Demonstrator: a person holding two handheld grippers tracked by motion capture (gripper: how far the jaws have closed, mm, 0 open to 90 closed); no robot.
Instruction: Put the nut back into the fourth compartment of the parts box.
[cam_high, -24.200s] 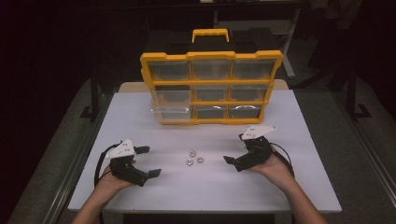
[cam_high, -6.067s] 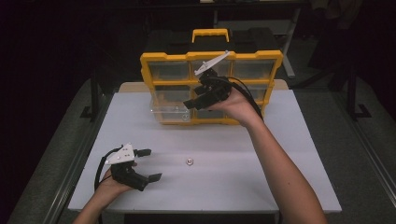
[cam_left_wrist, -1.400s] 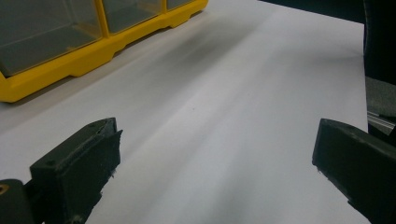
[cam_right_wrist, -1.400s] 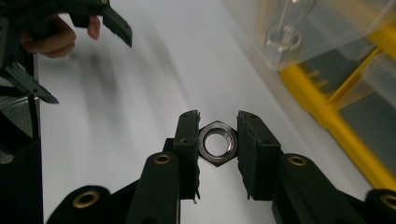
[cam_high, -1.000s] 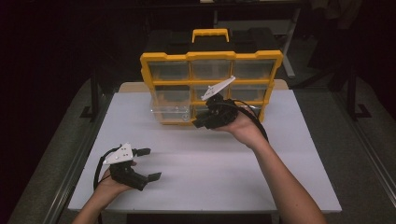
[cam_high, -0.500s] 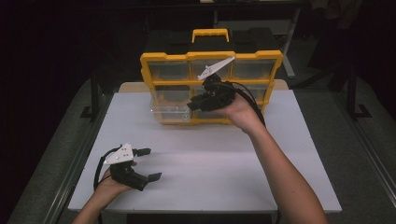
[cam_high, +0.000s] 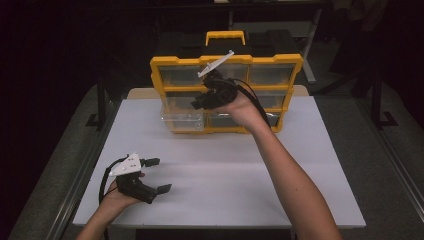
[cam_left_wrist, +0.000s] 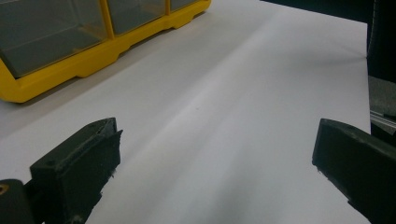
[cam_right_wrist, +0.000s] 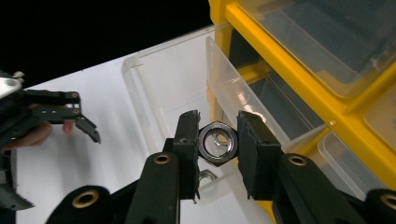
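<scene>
A yellow organizer (cam_high: 295, 62) with clear drawers stands at the back of the white table (cam_high: 310, 165). Its lower-left drawer (cam_high: 180, 121) is pulled out. My right gripper (cam_high: 198, 103) hovers just above that open drawer (cam_right_wrist: 168, 79), shut on a metal hex nut (cam_right_wrist: 216, 142) pinched flat between its pads. Something metallic (cam_right_wrist: 204, 176) glints in the drawer below the jaws. My left gripper (cam_high: 159, 175) rests near the table's front left corner, open and holding nothing (cam_left_wrist: 215, 154).
A black box with a yellow handle (cam_high: 226, 37) sits behind the organizer. The organizer's bottom edge (cam_left_wrist: 93, 60) shows far off in the left gripper view. Bare white table (cam_left_wrist: 243, 102) lies ahead of the left gripper. The table edges drop to dark floor.
My right gripper has risen and moved left and back with the nut, to over the open drawer. The loose nuts seen earlier on the table are gone. The left gripper has not moved.
</scene>
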